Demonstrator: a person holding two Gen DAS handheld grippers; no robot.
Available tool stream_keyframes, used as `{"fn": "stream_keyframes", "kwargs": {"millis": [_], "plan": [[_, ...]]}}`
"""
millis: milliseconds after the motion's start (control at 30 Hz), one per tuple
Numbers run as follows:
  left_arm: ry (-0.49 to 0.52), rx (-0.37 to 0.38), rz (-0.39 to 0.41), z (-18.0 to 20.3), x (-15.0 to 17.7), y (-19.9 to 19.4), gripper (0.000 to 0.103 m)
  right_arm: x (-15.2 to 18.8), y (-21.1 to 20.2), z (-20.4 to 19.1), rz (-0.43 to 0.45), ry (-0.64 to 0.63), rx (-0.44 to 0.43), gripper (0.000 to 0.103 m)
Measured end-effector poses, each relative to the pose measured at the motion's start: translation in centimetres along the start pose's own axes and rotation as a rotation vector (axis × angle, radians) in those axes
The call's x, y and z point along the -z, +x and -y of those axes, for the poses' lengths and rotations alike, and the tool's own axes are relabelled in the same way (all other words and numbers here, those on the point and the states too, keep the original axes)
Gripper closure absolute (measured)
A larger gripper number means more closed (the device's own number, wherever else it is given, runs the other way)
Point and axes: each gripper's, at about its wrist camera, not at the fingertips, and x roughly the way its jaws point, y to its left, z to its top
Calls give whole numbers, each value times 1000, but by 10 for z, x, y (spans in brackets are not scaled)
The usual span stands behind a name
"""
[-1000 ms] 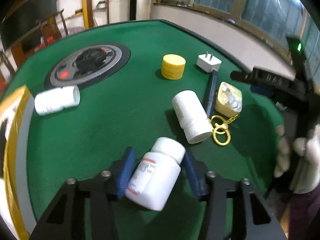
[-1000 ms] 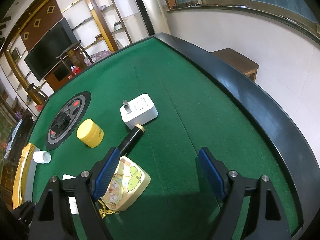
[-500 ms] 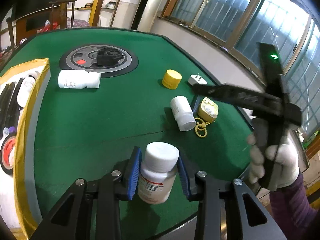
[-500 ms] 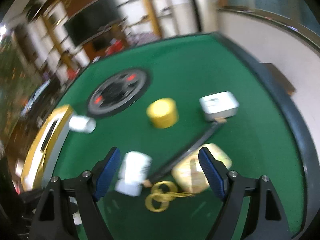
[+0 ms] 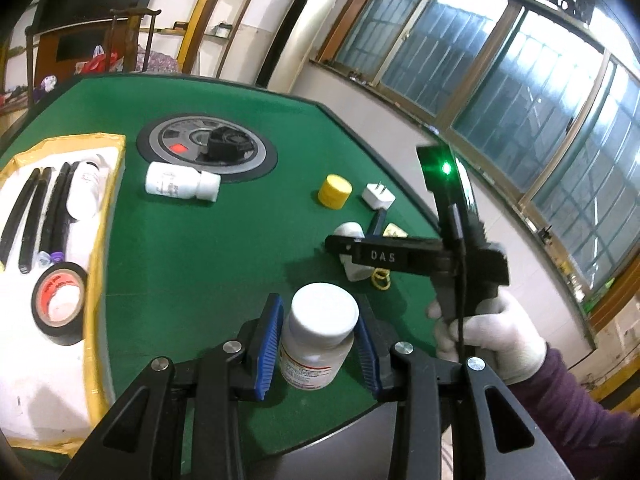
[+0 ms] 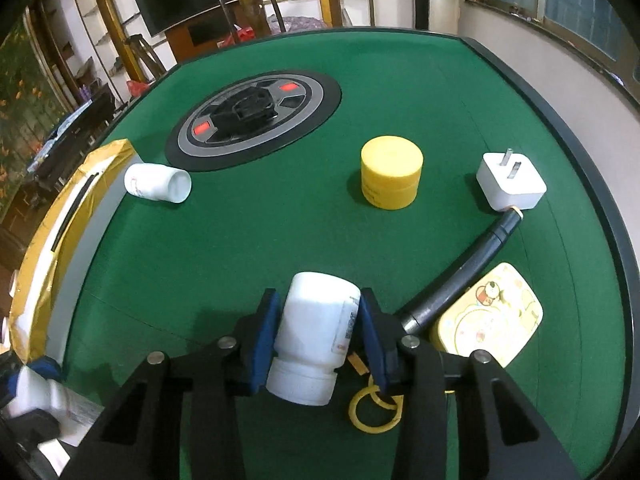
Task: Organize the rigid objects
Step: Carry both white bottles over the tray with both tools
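right gripper (image 6: 316, 336) jaws closing on a lying white bottle (image 6: 314, 332).

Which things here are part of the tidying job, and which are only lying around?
Part of the job:
- left gripper, holding a capped white bottle
- right gripper, jaws closing on a lying white bottle
- yellow jar
- white plug
- black pen

Lying about:
- round table hub
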Motion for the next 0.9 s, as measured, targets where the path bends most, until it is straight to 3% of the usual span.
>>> {"fn": "stream_keyframes", "kwargs": {"millis": [200,300,567,733,900], "plan": [[-80,17,57,-31,-10,-40,66,-5,-24,-11,37,-2,-45,68],[-119,-9,97,-54,-14,-67,66,-9,-38,-21,66,-14,-80,69],[-178,-252,145,-126,-26,-109,66,-27,-67,-70,123,-72,-218,69],[-204,-375,112,-165,-36,-102,66,-35,-65,-115,95,-124,-318,69],[-209,-435,66,-192,-48,-90,66,-36,-56,-154,57,-168,-382,69]]}}
